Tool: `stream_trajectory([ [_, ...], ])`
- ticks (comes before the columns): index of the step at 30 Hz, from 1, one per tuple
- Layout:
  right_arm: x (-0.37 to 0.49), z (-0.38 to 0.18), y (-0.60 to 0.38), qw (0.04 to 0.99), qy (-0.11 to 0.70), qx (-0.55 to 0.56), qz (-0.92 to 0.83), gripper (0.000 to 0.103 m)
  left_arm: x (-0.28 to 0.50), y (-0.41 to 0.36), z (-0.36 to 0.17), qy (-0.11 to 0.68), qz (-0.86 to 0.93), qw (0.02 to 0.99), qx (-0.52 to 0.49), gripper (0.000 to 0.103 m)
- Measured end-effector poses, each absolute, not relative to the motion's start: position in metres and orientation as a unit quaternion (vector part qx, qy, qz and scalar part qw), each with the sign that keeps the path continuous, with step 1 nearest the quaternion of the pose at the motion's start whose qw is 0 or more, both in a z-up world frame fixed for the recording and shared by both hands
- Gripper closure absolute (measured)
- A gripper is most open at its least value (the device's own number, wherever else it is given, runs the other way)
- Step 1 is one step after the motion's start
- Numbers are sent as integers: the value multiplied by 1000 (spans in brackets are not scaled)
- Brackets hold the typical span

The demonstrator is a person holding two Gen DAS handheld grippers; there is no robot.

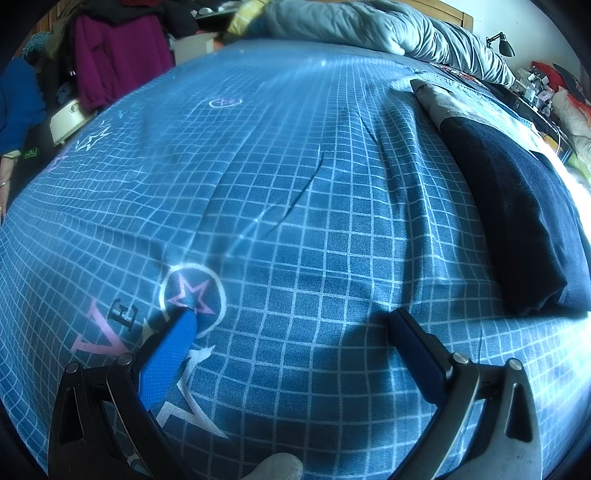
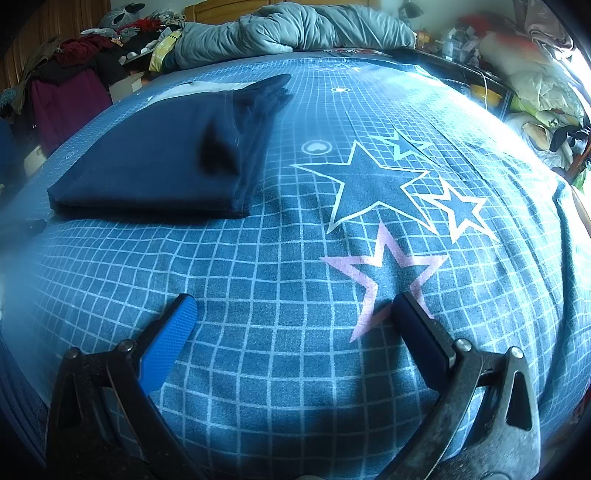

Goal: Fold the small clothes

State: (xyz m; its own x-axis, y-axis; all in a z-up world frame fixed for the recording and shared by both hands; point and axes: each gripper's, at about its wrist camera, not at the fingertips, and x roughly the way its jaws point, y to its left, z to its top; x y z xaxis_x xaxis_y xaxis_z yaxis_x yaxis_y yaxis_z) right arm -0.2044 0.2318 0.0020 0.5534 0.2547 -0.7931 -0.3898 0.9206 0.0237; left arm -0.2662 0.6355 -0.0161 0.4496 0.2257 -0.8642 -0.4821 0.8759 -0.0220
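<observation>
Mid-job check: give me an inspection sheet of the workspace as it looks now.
Surface: blue grid-print bedspread with star motifs, mildly wrinkled.
Job's things: navy folded garment lying flat on the bedspread; a grey piece shows at its far end.
Clutter: nothing seen on the bedspread near the claws.
Grippers: left claw open, empty, over the bedspread; right claw open, empty.
Cables: thin cord near the bed's far right edge.
Surroundings: rolled grey duvet at the bed's far end; clothes pile on the left; desk lamp.
</observation>
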Motion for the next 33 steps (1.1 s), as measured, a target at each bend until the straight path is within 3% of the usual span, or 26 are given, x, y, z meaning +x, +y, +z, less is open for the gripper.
stream_trajectory([
  [33,-202,1,231,876,439,-80,181,0,-268,636,-15,477,209,842,-139,0],
])
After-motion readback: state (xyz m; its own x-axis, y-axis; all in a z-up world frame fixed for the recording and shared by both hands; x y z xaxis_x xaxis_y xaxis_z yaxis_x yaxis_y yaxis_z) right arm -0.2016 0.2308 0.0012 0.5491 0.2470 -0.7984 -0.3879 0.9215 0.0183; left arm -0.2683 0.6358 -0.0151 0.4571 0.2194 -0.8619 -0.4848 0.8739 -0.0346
